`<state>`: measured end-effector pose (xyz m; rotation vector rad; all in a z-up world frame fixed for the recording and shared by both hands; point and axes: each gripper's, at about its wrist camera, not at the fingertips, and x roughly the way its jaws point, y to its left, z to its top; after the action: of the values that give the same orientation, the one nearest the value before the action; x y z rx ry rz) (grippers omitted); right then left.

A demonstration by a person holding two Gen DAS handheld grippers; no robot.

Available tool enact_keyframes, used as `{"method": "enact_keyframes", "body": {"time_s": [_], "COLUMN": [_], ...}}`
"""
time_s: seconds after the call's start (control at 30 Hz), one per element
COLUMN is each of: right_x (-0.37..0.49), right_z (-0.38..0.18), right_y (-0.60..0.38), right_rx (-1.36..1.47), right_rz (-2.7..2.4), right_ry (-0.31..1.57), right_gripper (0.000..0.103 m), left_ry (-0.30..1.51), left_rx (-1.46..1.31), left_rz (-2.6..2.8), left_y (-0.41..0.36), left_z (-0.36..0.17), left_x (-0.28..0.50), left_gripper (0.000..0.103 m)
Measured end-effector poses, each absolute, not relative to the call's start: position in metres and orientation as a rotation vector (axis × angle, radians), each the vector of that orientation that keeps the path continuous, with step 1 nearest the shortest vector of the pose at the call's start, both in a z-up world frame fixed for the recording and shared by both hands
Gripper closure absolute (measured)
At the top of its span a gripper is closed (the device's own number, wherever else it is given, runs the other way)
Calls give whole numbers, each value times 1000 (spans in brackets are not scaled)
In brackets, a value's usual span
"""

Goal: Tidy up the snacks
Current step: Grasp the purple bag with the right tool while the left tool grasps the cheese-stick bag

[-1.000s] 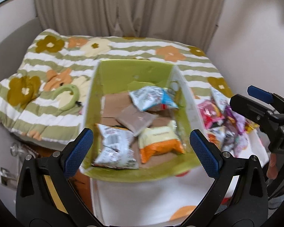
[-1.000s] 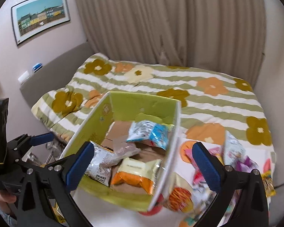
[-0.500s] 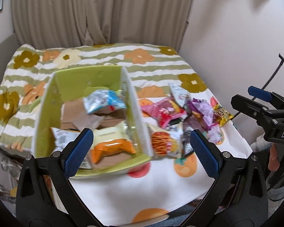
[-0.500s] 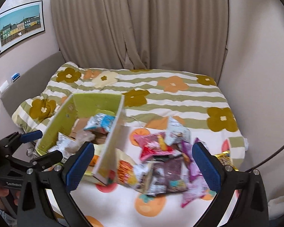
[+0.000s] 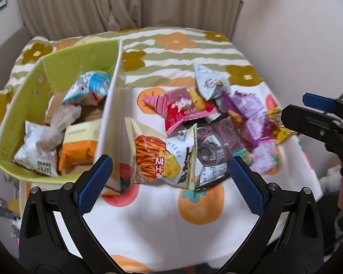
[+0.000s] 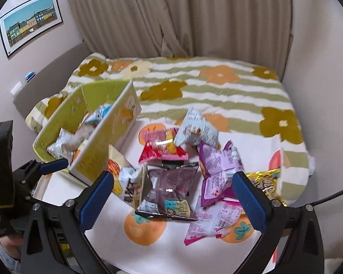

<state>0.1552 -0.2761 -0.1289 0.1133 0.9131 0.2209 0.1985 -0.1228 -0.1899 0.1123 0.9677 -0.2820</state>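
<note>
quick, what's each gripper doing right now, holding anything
Left gripper: open, holding nothing, above the snack pile beside the green box.
Right gripper: open, holding nothing, over the same snacks.

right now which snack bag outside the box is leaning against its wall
The cheese snack bag printed with orange sticks: it stands propped against the green box outer wall, while the pink bag and purple bag lie further off.

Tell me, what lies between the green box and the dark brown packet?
The cheese snack bag, leaning on the green box wall, beside the dark brown packet; left wrist view.
</note>
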Motion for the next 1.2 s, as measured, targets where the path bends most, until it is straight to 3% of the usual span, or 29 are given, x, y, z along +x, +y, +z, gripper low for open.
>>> {"method": "enact_keyframes", "body": {"time_s": [0.5, 0.7, 0.8, 0.9, 1.1, 1.2], "right_x": [198, 209, 212, 213, 213, 211], "right_z": [-211, -225, -231, -238, -249, -254], "right_y": [-283, -281, -278, -275, -272, -268], "right_rx": [198, 234, 245, 243, 233, 206], "right_rz": [389, 424, 445, 453, 463, 466], "right_ry": [1027, 1053, 1071, 1093, 1127, 1140], "right_gripper": [0, 4, 13, 15, 15, 15], "left_ry": [971, 1002, 1030, 1043, 1056, 1057], "left_rx": [237, 229, 233, 239, 237, 230], "left_rz": [-85, -57, -56, -61, -77, -85], "left_y": [-163, -159, -159, -158, -153, -148], "left_z": [-268, -282, -291, -297, -298, -295], "left_x": [227, 238, 243, 242, 244, 242], "left_gripper": [9, 9, 9, 10, 32, 35]}}
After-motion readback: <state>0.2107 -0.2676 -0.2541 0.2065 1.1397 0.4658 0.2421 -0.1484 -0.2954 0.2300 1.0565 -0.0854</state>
